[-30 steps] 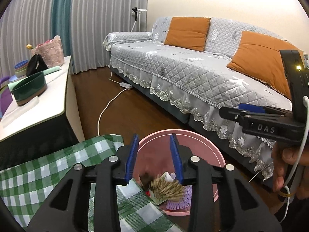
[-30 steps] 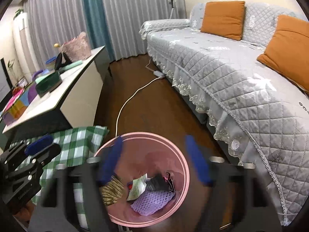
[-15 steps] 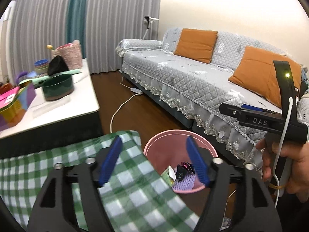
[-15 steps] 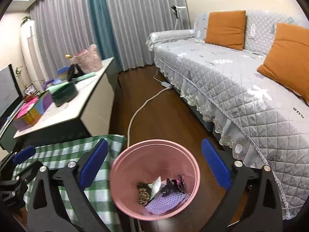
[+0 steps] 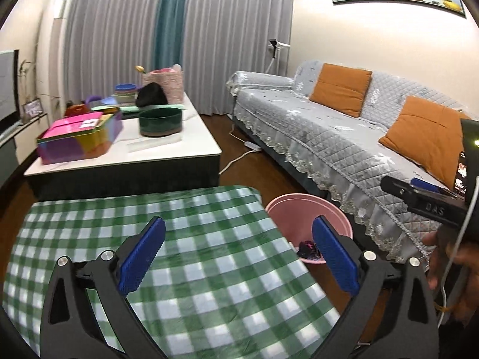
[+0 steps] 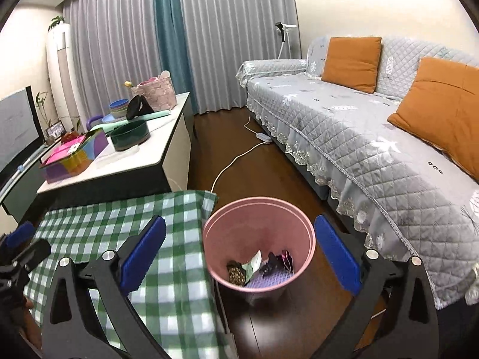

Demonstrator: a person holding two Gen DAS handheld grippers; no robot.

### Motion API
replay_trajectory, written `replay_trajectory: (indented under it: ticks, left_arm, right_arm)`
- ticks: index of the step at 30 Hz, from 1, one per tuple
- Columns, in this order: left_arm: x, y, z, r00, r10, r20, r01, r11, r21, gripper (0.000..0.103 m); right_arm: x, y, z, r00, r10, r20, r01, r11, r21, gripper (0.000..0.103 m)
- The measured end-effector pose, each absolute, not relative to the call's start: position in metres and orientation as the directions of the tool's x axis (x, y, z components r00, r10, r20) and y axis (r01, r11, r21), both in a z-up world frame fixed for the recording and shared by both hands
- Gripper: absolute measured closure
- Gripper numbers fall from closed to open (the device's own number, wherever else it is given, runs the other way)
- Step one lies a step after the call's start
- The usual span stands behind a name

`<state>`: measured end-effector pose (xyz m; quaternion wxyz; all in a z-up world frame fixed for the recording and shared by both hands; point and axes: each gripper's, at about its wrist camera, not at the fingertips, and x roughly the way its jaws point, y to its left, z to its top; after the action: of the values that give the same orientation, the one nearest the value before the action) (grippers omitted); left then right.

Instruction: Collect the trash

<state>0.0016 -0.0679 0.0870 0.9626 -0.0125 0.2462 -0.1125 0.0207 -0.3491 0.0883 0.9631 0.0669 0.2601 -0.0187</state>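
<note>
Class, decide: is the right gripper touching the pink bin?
Apart. In the right wrist view the right gripper hangs open above the pink bin, whose rim and trash show unobstructed between the jaws.

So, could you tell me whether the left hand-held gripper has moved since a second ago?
Yes. The left hand-held gripper has pulled up and back from the pink bin, now over the checked cloth, jaws wider.

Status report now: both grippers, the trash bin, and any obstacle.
Left gripper open, empty. Right gripper open, empty, above pink trash bin. Wrappers inside bin. Nothing in the way.
</note>
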Motion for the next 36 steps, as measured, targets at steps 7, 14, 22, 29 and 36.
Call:
replay_trajectory:
  ticks: [7,14,22,29,36]
  left_arm:
    - [-0.039,-0.054,0.066,0.859,-0.154,-0.489,0.153,0.987,-0.041,0.008]
    - [-0.064,-0.034,0.054,0.852,-0.113,-0.511,0.097,0.994,-0.058,0.008]
    - [-0.051,-0.025,0.037,0.844,-0.053,-0.533,0.023,0.998,-0.062,0.008]
    - [-0.046,-0.024,0.031,0.841,-0.042,-0.539,0.010,0.998,-0.062,0.008]
    - [-0.046,-0.024,0.030,0.842,-0.030,-0.538,-0.007,0.998,-0.066,0.008]
  right_arm:
    - [-0.018,-0.316,0.065,0.857,-0.003,-0.515,0.059,0.994,0.092,0.005]
    - [-0.036,-0.287,0.048,0.854,-0.009,-0.521,0.028,0.999,0.028,0.005]
    - [-0.025,-0.274,0.039,0.855,-0.024,-0.518,0.029,1.000,0.001,0.005]
    - [-0.019,-0.264,0.038,0.862,-0.020,-0.507,0.017,1.000,-0.012,0.005]
    - [-0.017,-0.264,0.039,0.861,-0.022,-0.508,0.023,1.000,-0.005,0.005]
